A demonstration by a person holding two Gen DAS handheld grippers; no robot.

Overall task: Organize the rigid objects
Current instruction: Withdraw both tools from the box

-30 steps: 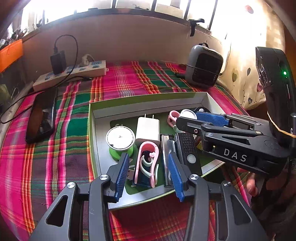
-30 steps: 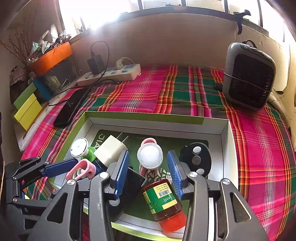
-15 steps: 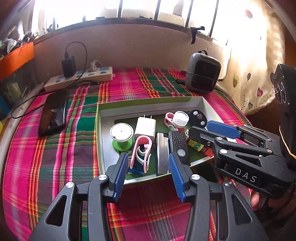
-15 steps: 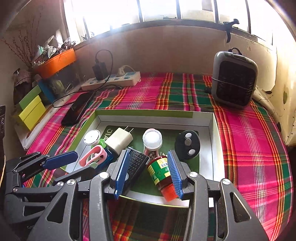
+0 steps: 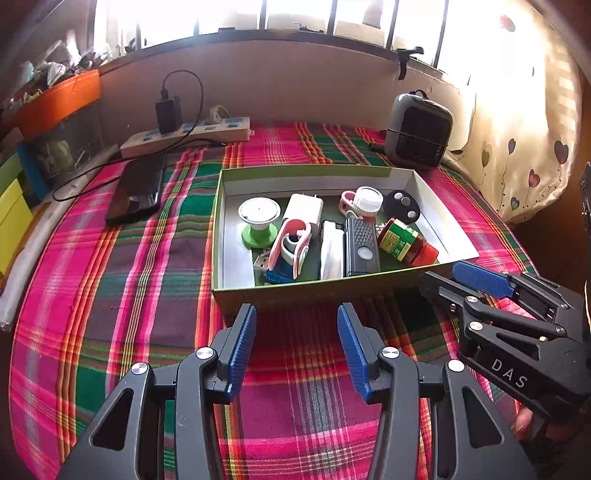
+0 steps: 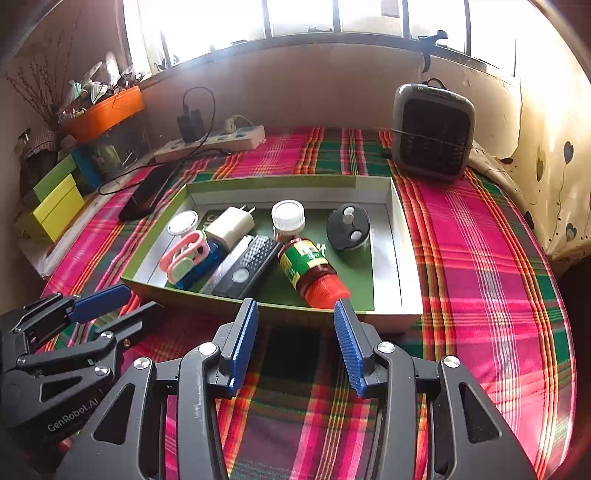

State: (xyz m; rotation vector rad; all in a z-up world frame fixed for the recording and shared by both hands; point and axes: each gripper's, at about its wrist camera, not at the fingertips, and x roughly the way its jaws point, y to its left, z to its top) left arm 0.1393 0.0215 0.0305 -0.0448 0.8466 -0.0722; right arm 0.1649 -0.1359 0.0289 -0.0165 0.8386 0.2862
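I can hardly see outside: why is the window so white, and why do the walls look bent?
Left wrist view: window blown out by daylight, glare washing the curtain. Right wrist view: same overexposure; the fisheye lens bends the sill and box edges.

The box (image 5: 325,295) is crowded: bottle (image 6: 308,269), remote (image 6: 247,267), charger (image 5: 304,210) and spool (image 5: 258,221) lie close together, with bare floor only along its left wall. Cloth (image 5: 122,295) at lower left and lower centre of the left view is free. At the top, the heater (image 6: 432,129), power strip (image 5: 188,134) and phone (image 5: 136,188) block the way.
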